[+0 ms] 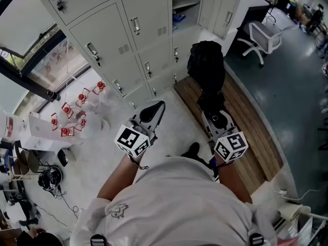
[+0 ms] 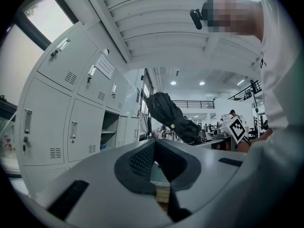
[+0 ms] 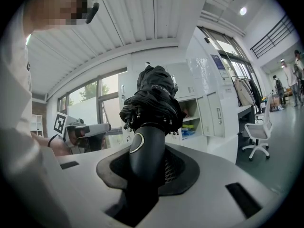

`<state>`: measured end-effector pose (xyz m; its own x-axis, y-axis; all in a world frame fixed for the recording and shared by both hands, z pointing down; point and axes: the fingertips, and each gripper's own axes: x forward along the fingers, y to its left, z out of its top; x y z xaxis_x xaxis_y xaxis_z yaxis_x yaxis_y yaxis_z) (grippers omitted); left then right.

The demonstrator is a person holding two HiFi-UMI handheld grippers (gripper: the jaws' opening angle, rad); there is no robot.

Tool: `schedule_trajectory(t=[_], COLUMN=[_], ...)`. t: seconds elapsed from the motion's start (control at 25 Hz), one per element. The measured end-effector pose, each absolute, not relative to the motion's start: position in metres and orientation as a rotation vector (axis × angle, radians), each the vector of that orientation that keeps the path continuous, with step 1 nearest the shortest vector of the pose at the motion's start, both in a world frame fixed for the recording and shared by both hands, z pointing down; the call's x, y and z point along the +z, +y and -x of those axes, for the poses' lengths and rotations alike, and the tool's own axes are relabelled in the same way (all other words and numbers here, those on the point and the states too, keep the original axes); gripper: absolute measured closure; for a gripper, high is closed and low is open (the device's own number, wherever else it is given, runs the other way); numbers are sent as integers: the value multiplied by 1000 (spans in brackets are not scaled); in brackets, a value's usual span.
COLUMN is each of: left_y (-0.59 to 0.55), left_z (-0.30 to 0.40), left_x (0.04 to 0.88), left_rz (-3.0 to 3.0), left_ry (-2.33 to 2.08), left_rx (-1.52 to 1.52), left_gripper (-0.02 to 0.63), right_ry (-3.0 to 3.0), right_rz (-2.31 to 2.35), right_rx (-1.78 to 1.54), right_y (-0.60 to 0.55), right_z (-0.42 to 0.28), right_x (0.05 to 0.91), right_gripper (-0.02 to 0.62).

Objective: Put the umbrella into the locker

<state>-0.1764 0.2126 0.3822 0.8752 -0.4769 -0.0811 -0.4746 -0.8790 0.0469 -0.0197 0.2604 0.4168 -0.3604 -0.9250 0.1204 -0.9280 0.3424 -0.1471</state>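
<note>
Our R gripper (image 1: 215, 121) is shut tight on the handle of the black umbrella (image 1: 206, 65). The umbrella is folded up and sticks out in front of it, over the wood bench (image 1: 251, 122). It's near the lockers (image 1: 148, 19) but not in one yet. One open locker (image 1: 183, 6) has shelves w/ stuff inside. Our L gripper (image 1: 152, 111) has its jaws together, nothing in them.

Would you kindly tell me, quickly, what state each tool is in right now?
Left tool: closed, with nothing in it.
Right tool: closed on the handle of the folded black fabric umbrella.
</note>
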Motion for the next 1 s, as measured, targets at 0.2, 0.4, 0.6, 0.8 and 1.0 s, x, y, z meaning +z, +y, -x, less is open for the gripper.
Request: schedule_trajectory(t=[0.2, 0.4, 0.6, 0.8, 1.0], left_y=[196, 174, 154, 141, 119], left_z=[138, 87, 28, -16, -27], left_x=[387, 385, 382, 384, 388], left_rz=[-3033, -3049, -3083, -3074, -3033], left_ry=[-743, -715, -705, -712, -726], left_rx=[-110, -116, -112, -111, -120], left_gripper=[595, 595, 595, 595, 595], right_ry=[-2564, -2552, -2556, -2575, -2579], right_rz=[-1765, -1766, -1724, -1664, -1659], right_rx=[319, 344, 347, 317, 342], right_y=[242, 221, 201, 182, 155], right_z=[-14, -60, -108, -144, -159], right_x=[421, 426, 426, 422, 420], right_gripper=[463, 463, 463, 463, 463])
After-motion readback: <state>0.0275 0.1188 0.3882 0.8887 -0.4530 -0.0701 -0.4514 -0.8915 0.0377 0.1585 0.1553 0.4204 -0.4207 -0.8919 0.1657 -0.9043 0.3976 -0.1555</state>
